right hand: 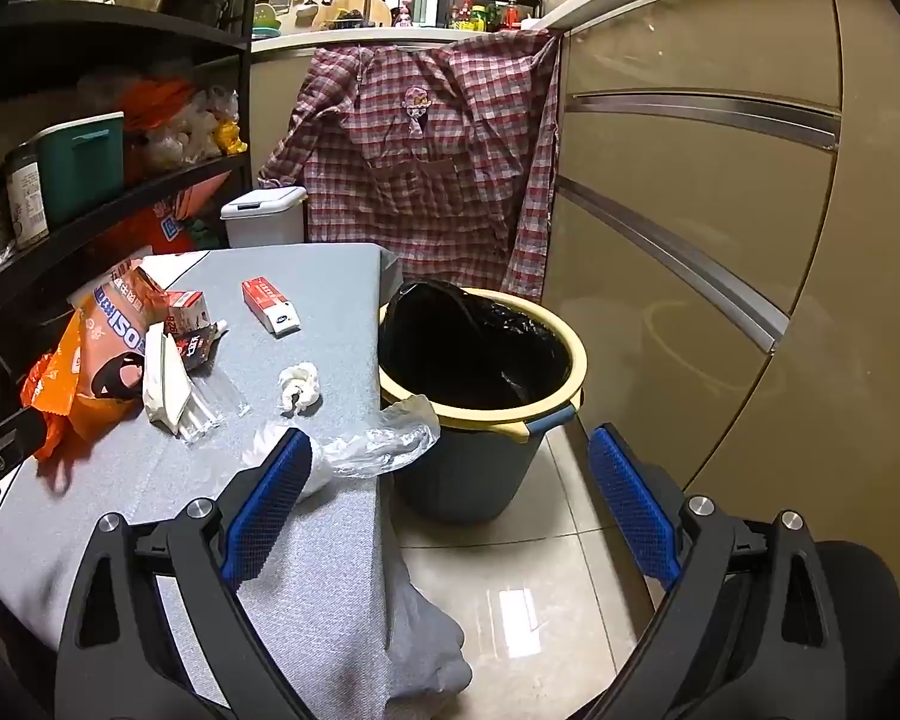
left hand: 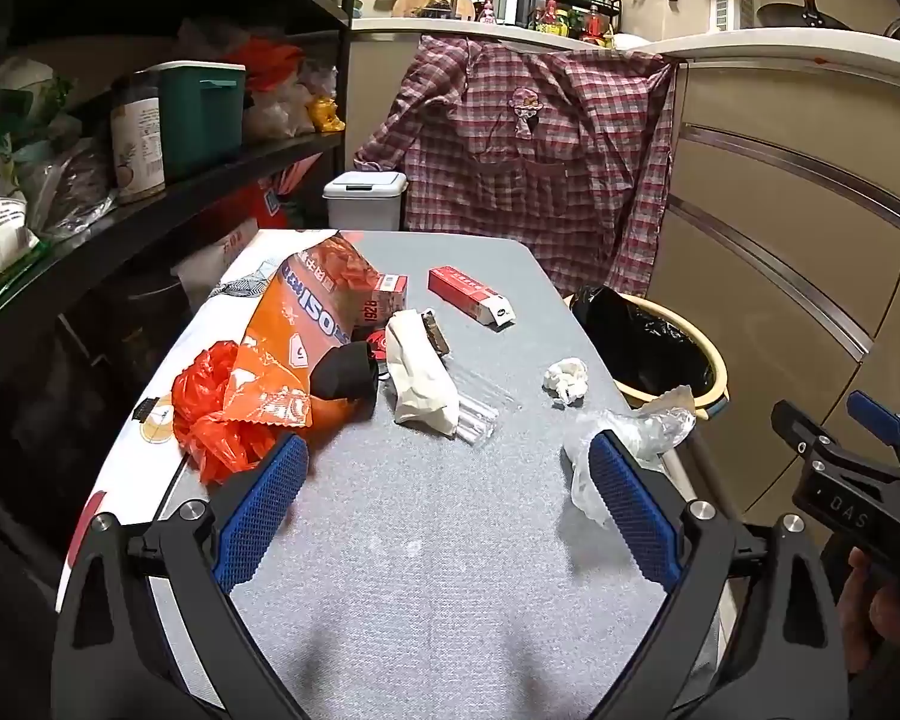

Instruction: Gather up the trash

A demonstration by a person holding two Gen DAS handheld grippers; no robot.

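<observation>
Holding both the left gripper (left hand: 447, 504) and right gripper (right hand: 450, 498) spread wide and empty, we should pinch the clear wrapper (right hand: 378, 441) at the table's edge beside the bin (right hand: 480, 414).

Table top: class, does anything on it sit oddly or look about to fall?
Yes. The clear plastic wrapper hangs over the table edge beside the bin, so it could slip off. The bin's black liner looks bunched and lopsided.

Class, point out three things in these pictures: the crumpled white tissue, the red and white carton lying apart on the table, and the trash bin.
crumpled white tissue (left hand: 566, 379), left wrist view, its middle.
red and white carton (left hand: 469, 293), left wrist view, red top face.
trash bin (right hand: 575, 373), right wrist view, yellow rim.
</observation>
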